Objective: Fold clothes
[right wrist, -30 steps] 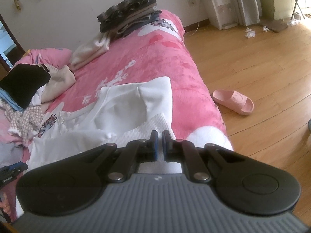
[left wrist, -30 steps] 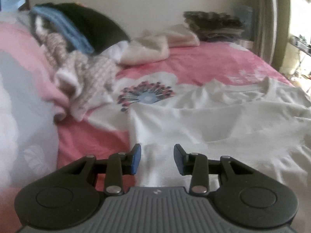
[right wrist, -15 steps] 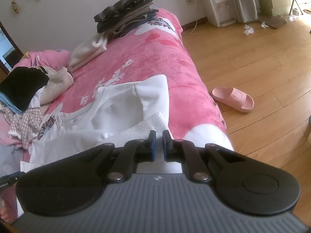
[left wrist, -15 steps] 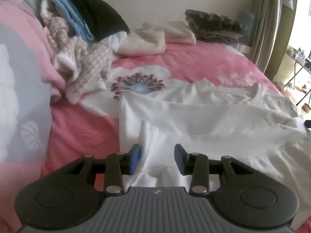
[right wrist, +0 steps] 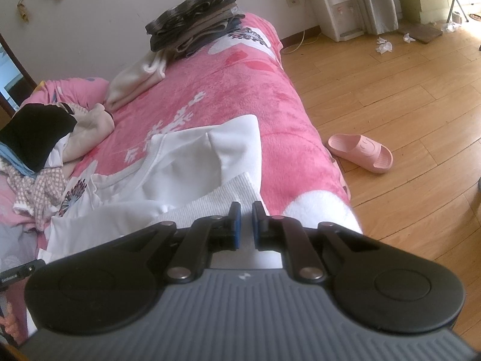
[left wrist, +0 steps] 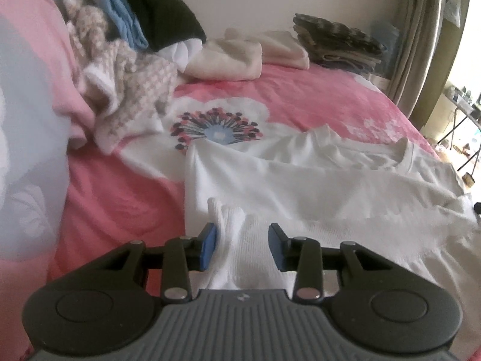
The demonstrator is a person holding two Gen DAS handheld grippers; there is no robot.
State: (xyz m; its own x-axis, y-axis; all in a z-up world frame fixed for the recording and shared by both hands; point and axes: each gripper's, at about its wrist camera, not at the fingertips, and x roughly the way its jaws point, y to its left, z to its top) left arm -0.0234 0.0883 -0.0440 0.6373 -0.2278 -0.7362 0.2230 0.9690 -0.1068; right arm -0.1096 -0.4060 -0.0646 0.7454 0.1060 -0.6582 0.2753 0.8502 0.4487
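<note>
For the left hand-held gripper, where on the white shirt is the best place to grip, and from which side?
Probably the ribbed hem corner of the white shirt, bunched up between the open fingers of the left hand-held gripper. Come from the near edge, along the bed; the raised ridge gives the pads something to pinch. The right hand-held gripper is shut on the hem's other end.

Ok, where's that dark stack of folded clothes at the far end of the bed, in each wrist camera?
Left wrist view: the dark folded stack sits upper right, against the wall, beside the curtain.
Right wrist view: the same stack sits top centre, at the bed's far end by the wall.
Shared landmark: the cream folded garment, just left of the stack in both views.
</note>
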